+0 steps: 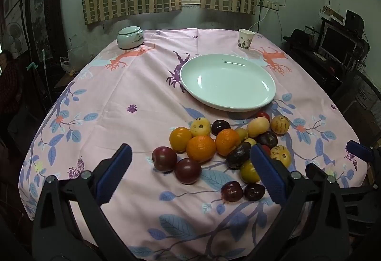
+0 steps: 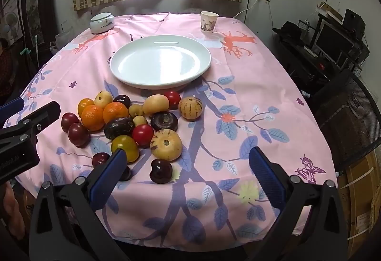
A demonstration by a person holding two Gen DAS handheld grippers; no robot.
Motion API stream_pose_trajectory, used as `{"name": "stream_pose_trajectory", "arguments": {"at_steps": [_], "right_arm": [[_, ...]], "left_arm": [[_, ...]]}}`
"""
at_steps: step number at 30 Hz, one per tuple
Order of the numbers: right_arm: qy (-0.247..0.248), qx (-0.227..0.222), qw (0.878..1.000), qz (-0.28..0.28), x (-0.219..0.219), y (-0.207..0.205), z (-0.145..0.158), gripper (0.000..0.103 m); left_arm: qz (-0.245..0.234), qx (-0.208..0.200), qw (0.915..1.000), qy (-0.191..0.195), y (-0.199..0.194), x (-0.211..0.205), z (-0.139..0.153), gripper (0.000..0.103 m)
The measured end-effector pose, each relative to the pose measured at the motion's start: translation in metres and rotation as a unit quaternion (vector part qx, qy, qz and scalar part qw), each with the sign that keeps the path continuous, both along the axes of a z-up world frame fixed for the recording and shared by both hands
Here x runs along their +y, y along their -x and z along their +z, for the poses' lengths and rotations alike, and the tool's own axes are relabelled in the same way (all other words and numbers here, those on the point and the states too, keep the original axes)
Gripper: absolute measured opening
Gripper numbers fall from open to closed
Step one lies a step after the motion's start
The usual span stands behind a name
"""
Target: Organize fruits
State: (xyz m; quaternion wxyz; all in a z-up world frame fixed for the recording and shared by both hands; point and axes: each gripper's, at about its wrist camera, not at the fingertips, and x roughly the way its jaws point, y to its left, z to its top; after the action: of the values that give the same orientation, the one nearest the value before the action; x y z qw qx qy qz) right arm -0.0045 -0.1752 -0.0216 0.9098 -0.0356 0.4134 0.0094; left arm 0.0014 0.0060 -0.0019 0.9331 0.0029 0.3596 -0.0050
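A pile of several fruits lies on the pink cloth: oranges (image 1: 200, 148) (image 2: 92, 117), dark plums (image 1: 164, 158) (image 2: 78, 134), red tomatoes (image 2: 142, 134), yellow striped melons (image 2: 166, 144) (image 1: 279, 124), a dark avocado (image 2: 119, 127) and cherries (image 2: 161, 171) (image 1: 232, 190). Behind the pile sits a white plate (image 1: 259, 106) (image 2: 123, 75) with nothing on it. My left gripper (image 1: 190, 165) hovers open over the pile's near side, nothing between its fingers. My right gripper (image 2: 188, 173) hangs open to the right of the pile, also with nothing in it; the left gripper's fingers (image 2: 45, 113) show at the left edge of its view.
A lidded ceramic jar (image 1: 130, 37) (image 2: 102, 20) stands at the back left and a paper cup (image 1: 246, 39) (image 2: 209, 22) at the back right. A mesh chair (image 2: 352, 113) and a desk with a monitor (image 2: 333, 43) are to the right. A person sits at far left (image 1: 7, 80).
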Motion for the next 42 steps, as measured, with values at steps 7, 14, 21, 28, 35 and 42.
{"name": "stream_pose_trajectory", "arguments": {"at_steps": [7,14,21,28,35,42], "right_arm": [[0.003,0.002,1.0,0.0,0.001,-0.0007,-0.0005,0.102],[0.004,0.004,1.0,0.002,0.0044,-0.0044,-0.0021,0.102],[0.001,-0.001,1.0,0.004,0.0032,-0.0014,-0.0025,0.102],[0.003,-0.004,1.0,0.007,0.0054,-0.001,-0.0029,0.102],[0.006,0.007,1.0,0.01,0.0069,-0.0013,-0.0043,0.102],[0.005,-0.011,1.0,0.009,0.0077,-0.0002,-0.0033,0.102]], "left_arm": [[0.0,0.0,1.0,0.0,0.0,-0.0006,0.0,0.101],[0.0,0.0,1.0,0.0,0.0001,-0.0008,-0.0003,0.101],[-0.002,0.002,1.0,0.001,0.0004,0.0004,-0.0015,0.101],[-0.001,0.003,1.0,0.001,0.0,0.0002,-0.0013,0.101],[-0.001,0.003,1.0,0.001,-0.0001,0.0005,-0.0016,0.101],[-0.001,0.004,1.0,0.002,0.0002,0.0004,-0.0025,0.101]]}}
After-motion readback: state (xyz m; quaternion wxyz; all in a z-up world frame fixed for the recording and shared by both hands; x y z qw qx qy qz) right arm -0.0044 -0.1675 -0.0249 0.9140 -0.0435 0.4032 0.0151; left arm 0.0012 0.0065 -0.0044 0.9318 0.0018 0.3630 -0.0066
